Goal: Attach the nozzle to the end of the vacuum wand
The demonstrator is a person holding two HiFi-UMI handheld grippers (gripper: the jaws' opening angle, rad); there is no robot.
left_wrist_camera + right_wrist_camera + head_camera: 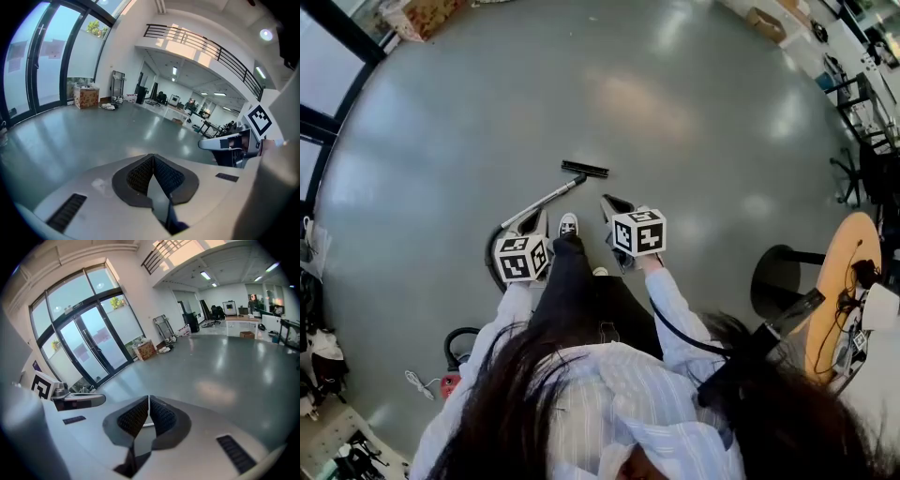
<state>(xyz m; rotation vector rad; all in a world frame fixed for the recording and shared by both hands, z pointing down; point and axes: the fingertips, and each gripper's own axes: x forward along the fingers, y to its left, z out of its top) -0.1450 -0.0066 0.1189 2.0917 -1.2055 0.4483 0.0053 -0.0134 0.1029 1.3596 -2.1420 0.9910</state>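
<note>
In the head view the silver vacuum wand [546, 200] lies on the grey floor. The black nozzle [584, 170] sits crosswise at its far end, touching it. My left gripper [534, 230] is held above the wand's near end, and my right gripper [614, 204] hangs to the right of the wand. Both are raised off the floor. In the left gripper view the left gripper [153, 157] is shut with nothing in it. The right gripper [148, 399] is also shut and empty in its own view. Neither gripper view shows the wand or the nozzle.
A red vacuum body [450, 382] with a black hose [459, 337] lies at the lower left. A round wooden table [839, 291] and a black stool [778, 277] stand on the right. A shoe [568, 225] rests between the grippers. Cardboard boxes [86, 97] stand by the glass wall.
</note>
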